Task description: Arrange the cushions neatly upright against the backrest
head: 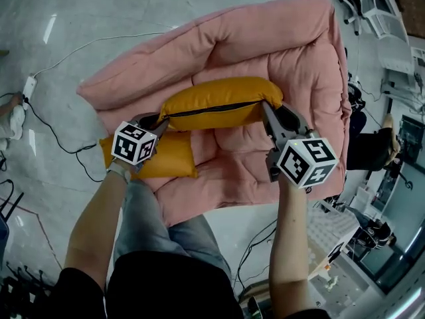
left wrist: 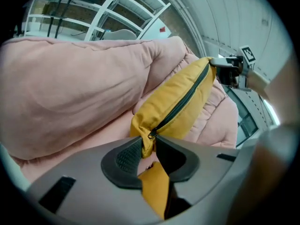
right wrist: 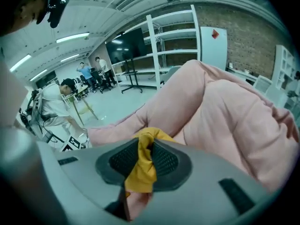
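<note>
I hold an orange cushion [head: 216, 105] with a dark zipper along its top, stretched between both grippers above the seat of a pink padded floor sofa [head: 292, 52]. My left gripper [head: 159, 118] is shut on its left corner by the zipper end [left wrist: 149, 137]. At the other end my right gripper [head: 269, 108] is shut on bunched orange fabric [right wrist: 142, 170]. In the left gripper view the cushion [left wrist: 183, 100] runs away toward the right gripper, in front of the sofa's puffy backrest [left wrist: 70, 88]. A second orange cushion [head: 169, 158] lies flat on the sofa's front left edge, under my left gripper.
A white cable and power strip [head: 30, 84] lie on the grey floor to the left. White shelving [head: 378, 12] stands at the far right, and a seated person [head: 372, 145] is beside the sofa's right side. More cables run on the floor near my legs.
</note>
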Action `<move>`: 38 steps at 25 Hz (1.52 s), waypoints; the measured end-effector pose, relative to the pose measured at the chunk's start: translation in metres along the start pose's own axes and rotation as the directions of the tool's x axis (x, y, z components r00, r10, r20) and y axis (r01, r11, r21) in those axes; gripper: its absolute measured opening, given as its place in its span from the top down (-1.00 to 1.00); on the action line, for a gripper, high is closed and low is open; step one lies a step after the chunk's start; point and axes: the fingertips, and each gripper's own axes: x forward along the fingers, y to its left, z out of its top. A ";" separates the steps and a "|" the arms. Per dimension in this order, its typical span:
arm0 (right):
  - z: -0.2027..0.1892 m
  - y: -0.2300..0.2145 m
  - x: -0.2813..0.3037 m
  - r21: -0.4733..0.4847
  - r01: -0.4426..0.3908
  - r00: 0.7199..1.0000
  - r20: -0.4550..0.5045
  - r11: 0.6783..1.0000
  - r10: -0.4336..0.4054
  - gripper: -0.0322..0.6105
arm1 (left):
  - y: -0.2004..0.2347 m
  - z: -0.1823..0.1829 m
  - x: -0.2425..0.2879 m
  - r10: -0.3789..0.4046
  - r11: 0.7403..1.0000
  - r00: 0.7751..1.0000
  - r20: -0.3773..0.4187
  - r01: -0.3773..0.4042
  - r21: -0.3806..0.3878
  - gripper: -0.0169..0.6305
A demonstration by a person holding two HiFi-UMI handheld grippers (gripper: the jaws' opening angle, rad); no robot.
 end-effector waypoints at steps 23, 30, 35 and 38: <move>0.036 0.007 0.055 -0.211 -0.217 0.976 -0.076 0.953 0.205 -0.34 | 0.034 0.000 -0.008 0.093 0.990 0.993 0.067 -0.086 -0.111 0.22; -0.034 -0.037 0.069 -0.416 -0.172 0.962 -0.266 0.893 0.062 -0.43 | 0.041 0.004 0.005 0.092 0.990 0.995 0.050 -0.086 -0.109 0.22; -0.042 -0.029 0.079 -0.309 -0.211 0.961 -0.241 0.927 0.138 -0.19 | 0.048 0.007 0.009 0.099 0.988 0.993 0.062 -0.090 -0.127 0.25; -0.044 -0.018 0.072 -0.211 -0.244 0.945 -0.269 0.946 0.184 0.04 | 0.043 0.012 0.010 0.105 0.992 0.992 0.063 -0.100 -0.082 0.52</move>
